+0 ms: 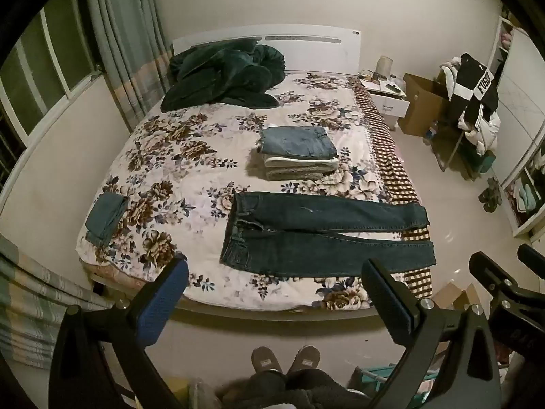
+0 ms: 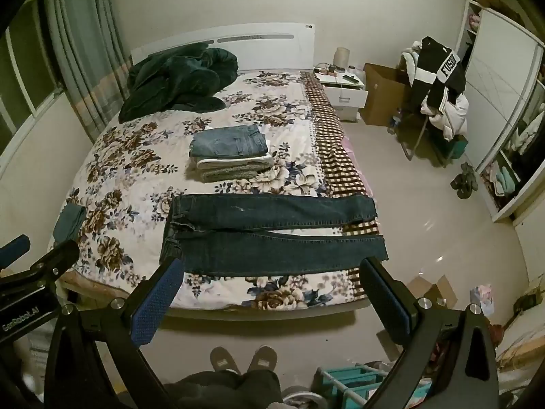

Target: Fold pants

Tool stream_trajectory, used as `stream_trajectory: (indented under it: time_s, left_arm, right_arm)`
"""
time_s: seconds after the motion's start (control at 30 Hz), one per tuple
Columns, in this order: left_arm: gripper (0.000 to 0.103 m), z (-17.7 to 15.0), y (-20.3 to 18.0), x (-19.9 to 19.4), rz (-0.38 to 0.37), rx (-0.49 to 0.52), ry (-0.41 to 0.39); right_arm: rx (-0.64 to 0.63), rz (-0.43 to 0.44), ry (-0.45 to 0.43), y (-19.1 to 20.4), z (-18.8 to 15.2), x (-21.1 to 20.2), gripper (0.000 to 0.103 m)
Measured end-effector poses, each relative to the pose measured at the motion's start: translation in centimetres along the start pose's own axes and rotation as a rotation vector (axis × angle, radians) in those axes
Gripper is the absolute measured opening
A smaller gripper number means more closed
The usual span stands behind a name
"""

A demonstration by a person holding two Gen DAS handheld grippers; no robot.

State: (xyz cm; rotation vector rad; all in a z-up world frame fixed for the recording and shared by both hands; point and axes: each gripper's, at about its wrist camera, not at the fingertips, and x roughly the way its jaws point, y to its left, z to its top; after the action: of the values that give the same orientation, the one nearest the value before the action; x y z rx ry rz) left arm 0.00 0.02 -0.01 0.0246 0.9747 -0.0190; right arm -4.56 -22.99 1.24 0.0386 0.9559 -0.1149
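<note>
A pair of dark blue denim jeans (image 1: 323, 235) lies flat near the foot of the bed with the flowery white cover (image 1: 190, 156), waist to the left and the two legs side by side, their ends reaching the right edge of the bed. The left gripper (image 1: 276, 293) and the right gripper (image 2: 272, 289) both hang in the air in front of the bed, not touching anything, and each one has its two fingers spread wide apart. I think the jeans are soft and floppy but a bit thick and heavy, so they bend easily and will sag if picked up by one spot. They do not look slippery. A good place to pinch them seems to be the waistband and the leg ends. Farther back sits a neat stack of folded blue and pale clothes (image 1: 296, 153).
</note>
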Motion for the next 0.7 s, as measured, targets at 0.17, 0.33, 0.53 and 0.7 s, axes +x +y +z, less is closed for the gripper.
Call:
stream_trajectory:
  time_s: [0.17, 0.33, 0.53, 0.7]
  left_arm:
    - [0.103, -0.05, -0.09, -0.18, 0.001, 0.009, -0.004]
    - [0.103, -0.02, -0.12, -0.07, 0.004, 0.002, 0.000]
    - [0.103, 0.00, -0.04, -0.02, 0.002, 0.002, 0.001]
    - [0.103, -0.02, -0.04, -0.05, 0.002, 0.002, -0.002]
  right_arm:
    - [-0.002, -0.007, 0.004, 0.07, 0.09, -0.05, 0.103]
    - [-0.006, -0.003, 0.001, 0.15, 0.14, -0.13, 0.103]
    - [0.000, 0.001, -0.001, -0.17, 0.30, -0.13, 0.103]
    - [-0.005, -0.007, -0.001, 0.25, 0.20, -0.18, 0.103]
